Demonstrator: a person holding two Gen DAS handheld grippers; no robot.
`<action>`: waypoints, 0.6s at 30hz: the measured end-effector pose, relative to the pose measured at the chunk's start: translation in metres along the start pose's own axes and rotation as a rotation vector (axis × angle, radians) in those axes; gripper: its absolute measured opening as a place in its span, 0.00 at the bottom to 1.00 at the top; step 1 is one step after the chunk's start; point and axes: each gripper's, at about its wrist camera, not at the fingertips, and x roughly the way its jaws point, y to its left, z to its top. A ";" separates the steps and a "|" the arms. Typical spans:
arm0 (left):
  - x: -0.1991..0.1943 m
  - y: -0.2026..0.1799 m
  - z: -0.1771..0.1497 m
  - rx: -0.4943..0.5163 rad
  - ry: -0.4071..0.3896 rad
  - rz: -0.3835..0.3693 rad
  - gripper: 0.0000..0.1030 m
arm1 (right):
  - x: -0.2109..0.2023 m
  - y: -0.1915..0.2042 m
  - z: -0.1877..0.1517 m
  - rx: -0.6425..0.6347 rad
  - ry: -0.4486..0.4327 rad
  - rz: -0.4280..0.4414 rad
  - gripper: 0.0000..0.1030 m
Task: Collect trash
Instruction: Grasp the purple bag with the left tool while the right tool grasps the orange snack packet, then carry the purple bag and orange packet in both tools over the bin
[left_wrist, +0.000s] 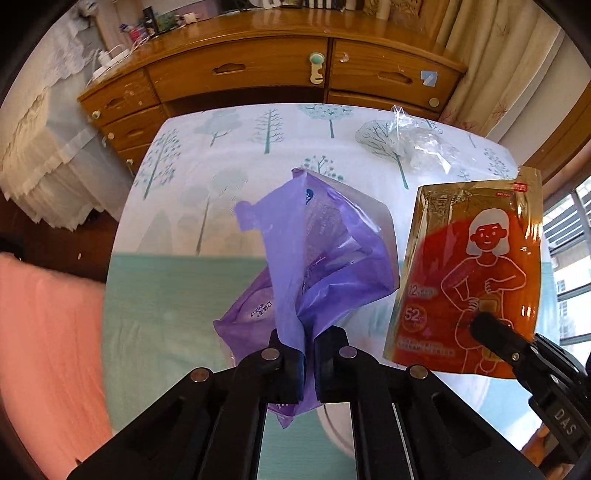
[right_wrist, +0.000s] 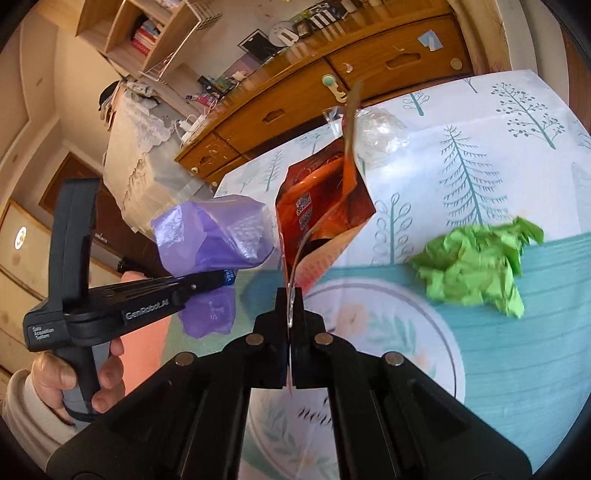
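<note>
Your left gripper (left_wrist: 309, 343) is clamped tight on a crinkled purple plastic pouch (left_wrist: 325, 251), held up off the tree-print tablecloth (left_wrist: 229, 155). Your right gripper (right_wrist: 294, 295) is pinched closed on the thin edge of a glossy orange foil packet (right_wrist: 325, 206). Crumpled green paper (right_wrist: 476, 266) and clear cellophane (left_wrist: 424, 144) lie on the cloth.

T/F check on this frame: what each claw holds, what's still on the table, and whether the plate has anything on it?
1. Left claw is shut on the purple bag. True.
2. Right claw is open. False: it pinches the orange packet.
3. Green crumpled paper lies on the tablecloth. True.
4. The clear plastic wrapper is held up. False: it lies on the table.
5. The green paper sits on the plate. False: beside it.
</note>
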 end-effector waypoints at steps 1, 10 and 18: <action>-0.009 0.003 -0.012 -0.004 -0.009 -0.002 0.03 | -0.008 0.007 -0.008 -0.008 0.003 -0.002 0.00; -0.091 0.041 -0.149 -0.052 -0.078 -0.038 0.03 | -0.076 0.073 -0.110 -0.113 0.047 -0.053 0.00; -0.139 0.090 -0.279 -0.050 -0.092 -0.060 0.03 | -0.114 0.141 -0.236 -0.200 0.127 -0.126 0.00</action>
